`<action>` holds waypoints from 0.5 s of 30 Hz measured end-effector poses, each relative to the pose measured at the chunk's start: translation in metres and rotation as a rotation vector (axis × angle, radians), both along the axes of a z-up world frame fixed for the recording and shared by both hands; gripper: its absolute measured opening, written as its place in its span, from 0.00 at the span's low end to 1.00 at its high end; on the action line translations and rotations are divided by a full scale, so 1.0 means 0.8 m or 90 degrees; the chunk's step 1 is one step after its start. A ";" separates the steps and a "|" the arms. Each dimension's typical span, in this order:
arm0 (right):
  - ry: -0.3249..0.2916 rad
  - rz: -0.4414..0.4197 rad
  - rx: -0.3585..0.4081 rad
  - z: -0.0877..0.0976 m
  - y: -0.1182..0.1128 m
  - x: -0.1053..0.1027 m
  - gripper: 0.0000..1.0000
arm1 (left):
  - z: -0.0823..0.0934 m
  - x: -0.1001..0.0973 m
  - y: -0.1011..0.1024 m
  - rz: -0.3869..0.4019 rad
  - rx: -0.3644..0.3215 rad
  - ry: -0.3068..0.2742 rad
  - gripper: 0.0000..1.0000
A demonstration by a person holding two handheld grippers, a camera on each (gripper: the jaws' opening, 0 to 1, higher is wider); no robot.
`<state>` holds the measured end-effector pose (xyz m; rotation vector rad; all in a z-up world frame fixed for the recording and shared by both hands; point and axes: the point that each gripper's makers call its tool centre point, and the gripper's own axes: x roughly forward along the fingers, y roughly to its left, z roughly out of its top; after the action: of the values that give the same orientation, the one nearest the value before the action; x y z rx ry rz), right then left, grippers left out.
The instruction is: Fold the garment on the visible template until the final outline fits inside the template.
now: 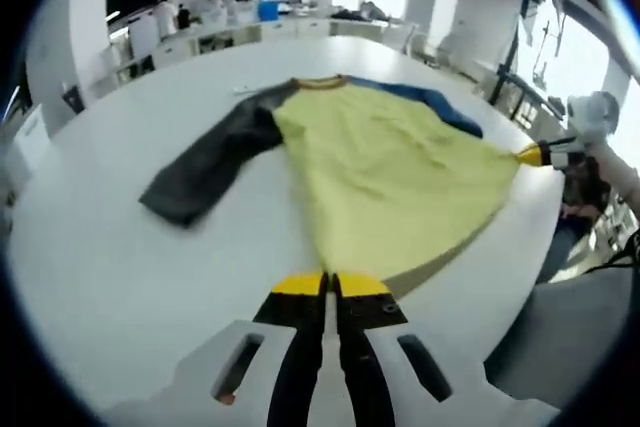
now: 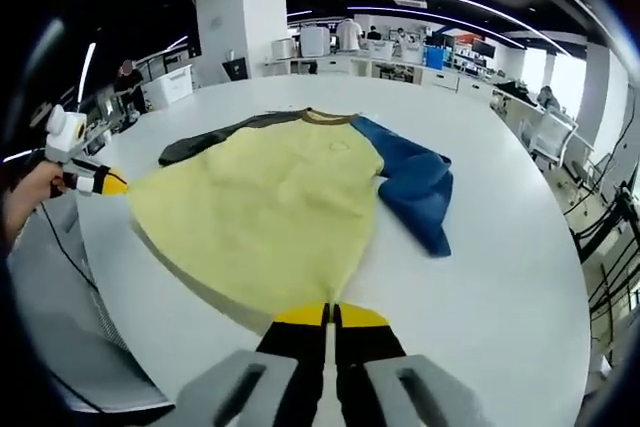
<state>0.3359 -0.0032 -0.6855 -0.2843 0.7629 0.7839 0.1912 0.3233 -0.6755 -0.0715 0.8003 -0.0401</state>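
While the shirt lies flat: nothing is folded yet.
Table [image 1: 100, 277]: big, round, white.
Shirt [image 1: 390, 177]: yellow, spread on the table, one grey sleeve [image 1: 205, 167], one blue sleeve [image 2: 415, 182].
Left gripper [image 1: 327, 287]: jaws pinched on one bottom corner.
Right gripper [image 2: 328, 317]: pinched on the other.
Next: probably lift both corners and fold toward the collar.
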 end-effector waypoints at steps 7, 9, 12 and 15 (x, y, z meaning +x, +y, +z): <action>0.010 -0.016 0.002 -0.008 -0.005 -0.009 0.00 | -0.010 -0.014 -0.001 0.029 -0.014 0.000 0.00; 0.011 -0.013 -0.003 -0.011 -0.006 -0.012 0.00 | -0.019 -0.018 -0.003 0.029 -0.018 0.014 0.00; 0.008 -0.012 -0.017 -0.021 -0.011 -0.013 0.00 | -0.031 -0.027 0.000 0.036 0.000 0.036 0.00; 0.016 -0.018 -0.018 -0.028 -0.013 -0.014 0.00 | -0.036 -0.029 -0.002 0.035 -0.001 0.038 0.00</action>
<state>0.3245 -0.0133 -0.7078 -0.2888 0.8008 0.7522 0.1680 0.3213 -0.7046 -0.0966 0.8579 0.0142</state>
